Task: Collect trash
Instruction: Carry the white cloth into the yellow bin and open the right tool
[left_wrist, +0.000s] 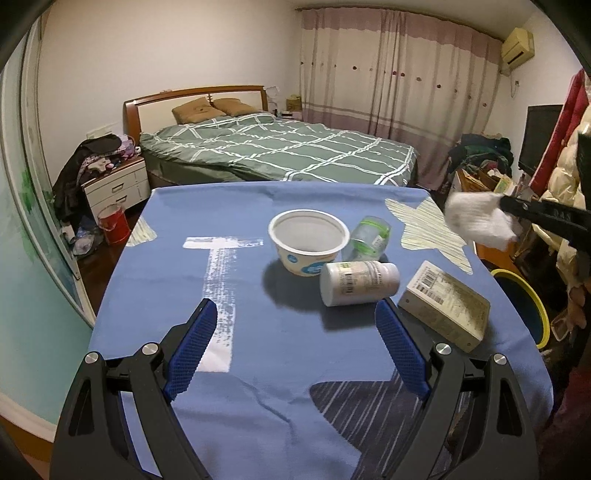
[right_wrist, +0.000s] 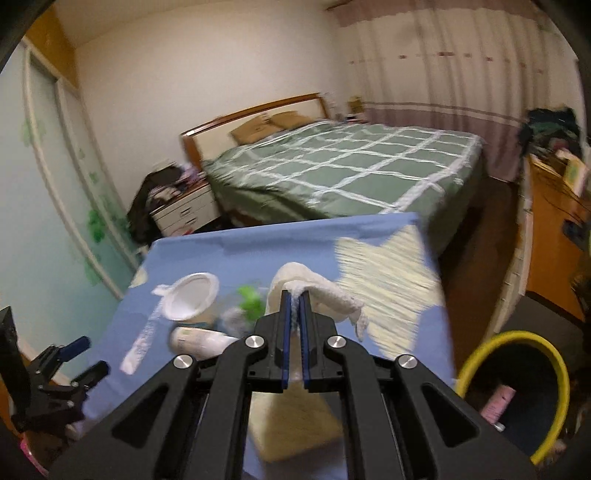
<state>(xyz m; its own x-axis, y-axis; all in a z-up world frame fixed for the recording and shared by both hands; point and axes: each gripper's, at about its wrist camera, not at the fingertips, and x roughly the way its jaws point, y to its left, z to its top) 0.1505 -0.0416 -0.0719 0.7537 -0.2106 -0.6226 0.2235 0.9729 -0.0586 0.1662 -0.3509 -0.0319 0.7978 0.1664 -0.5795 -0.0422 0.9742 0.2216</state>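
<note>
My right gripper (right_wrist: 294, 295) is shut on a crumpled white tissue (right_wrist: 317, 291), held above the right side of the blue-clothed table (left_wrist: 258, 350); the tissue also shows in the left wrist view (left_wrist: 476, 218). My left gripper (left_wrist: 295, 314) is open and empty, low over the table's near part. Ahead of it lie a white pill bottle (left_wrist: 358, 282) on its side, a white paper bowl (left_wrist: 308, 240), a clear plastic bottle with a green label (left_wrist: 369, 234) and a beige box (left_wrist: 447, 304). A yellow-rimmed trash bin (right_wrist: 517, 391) stands on the floor right of the table.
A bed with a green checked cover (left_wrist: 280, 147) stands beyond the table. A white nightstand (left_wrist: 114, 184) with clothes and a red bucket (left_wrist: 112, 221) are at the left. A cluttered wooden desk (right_wrist: 554, 221) is at the right.
</note>
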